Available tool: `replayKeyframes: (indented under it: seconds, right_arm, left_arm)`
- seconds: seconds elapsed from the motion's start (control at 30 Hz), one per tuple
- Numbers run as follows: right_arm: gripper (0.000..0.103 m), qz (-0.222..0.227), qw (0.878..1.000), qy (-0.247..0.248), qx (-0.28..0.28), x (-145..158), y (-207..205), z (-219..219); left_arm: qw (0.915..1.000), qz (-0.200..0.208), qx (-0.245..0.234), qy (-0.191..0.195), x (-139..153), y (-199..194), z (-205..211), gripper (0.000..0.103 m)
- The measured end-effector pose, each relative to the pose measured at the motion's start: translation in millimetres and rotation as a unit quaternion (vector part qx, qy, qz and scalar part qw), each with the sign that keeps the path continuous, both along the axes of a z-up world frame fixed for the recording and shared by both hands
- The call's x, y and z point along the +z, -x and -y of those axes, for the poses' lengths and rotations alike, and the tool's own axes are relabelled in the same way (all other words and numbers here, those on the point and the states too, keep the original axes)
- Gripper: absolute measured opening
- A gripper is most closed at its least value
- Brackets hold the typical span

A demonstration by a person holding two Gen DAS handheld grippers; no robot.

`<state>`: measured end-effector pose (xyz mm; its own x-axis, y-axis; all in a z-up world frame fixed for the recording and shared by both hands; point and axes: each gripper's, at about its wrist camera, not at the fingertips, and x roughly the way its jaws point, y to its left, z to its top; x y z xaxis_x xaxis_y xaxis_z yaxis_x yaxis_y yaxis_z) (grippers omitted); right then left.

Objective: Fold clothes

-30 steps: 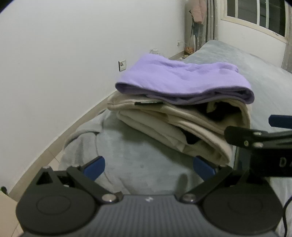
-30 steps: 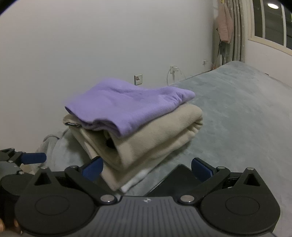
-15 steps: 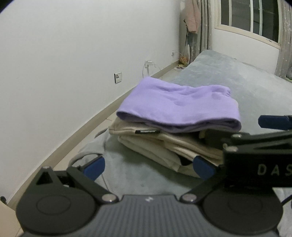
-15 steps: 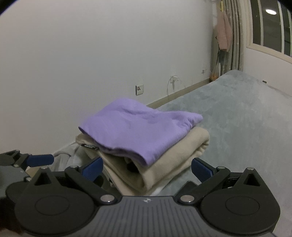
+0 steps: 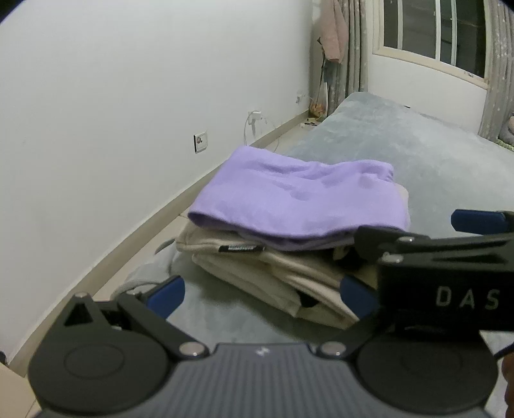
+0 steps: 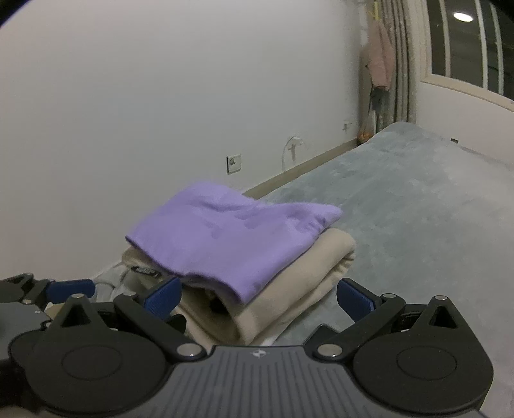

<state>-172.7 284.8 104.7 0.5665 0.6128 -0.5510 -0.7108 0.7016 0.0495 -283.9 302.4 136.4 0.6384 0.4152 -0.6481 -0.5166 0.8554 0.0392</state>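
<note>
A folded purple garment point(image 5: 298, 202) lies on top of a folded beige garment point(image 5: 273, 273) with a small black label, stacked on the grey bed cover point(image 5: 433, 154). The stack also shows in the right wrist view: purple point(image 6: 231, 234) over beige point(image 6: 289, 289). My left gripper point(image 5: 261, 294) is open and empty, just short of the stack. My right gripper point(image 6: 258, 295) is open and empty, also short of it. The right gripper's body point(image 5: 449, 283) crosses the left wrist view at right. The left gripper's fingertip point(image 6: 69, 287) shows at far left in the right wrist view.
A grey garment point(image 5: 144, 276) lies beside the stack at the bed's left edge. A white wall point(image 5: 128, 96) with a socket point(image 5: 200, 142) runs along the left, with a floor strip between. A window point(image 5: 433, 29) and curtains stand at the far end.
Both grippers have pulled back and risen from the stack, so it sits lower and farther in both views. The clothes have not moved. Both grippers stayed open.
</note>
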Motion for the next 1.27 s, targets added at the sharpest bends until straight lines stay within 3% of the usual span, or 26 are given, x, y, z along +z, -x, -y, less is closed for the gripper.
replayKeyframes:
  seconds: [1.27]
  right_arm:
    - [0.103,-0.004,1.000,0.003,0.001,-7,-7,0]
  left_arm:
    - [0.9999,-0.002,-0.014,0.006,0,-7,10,0.103]
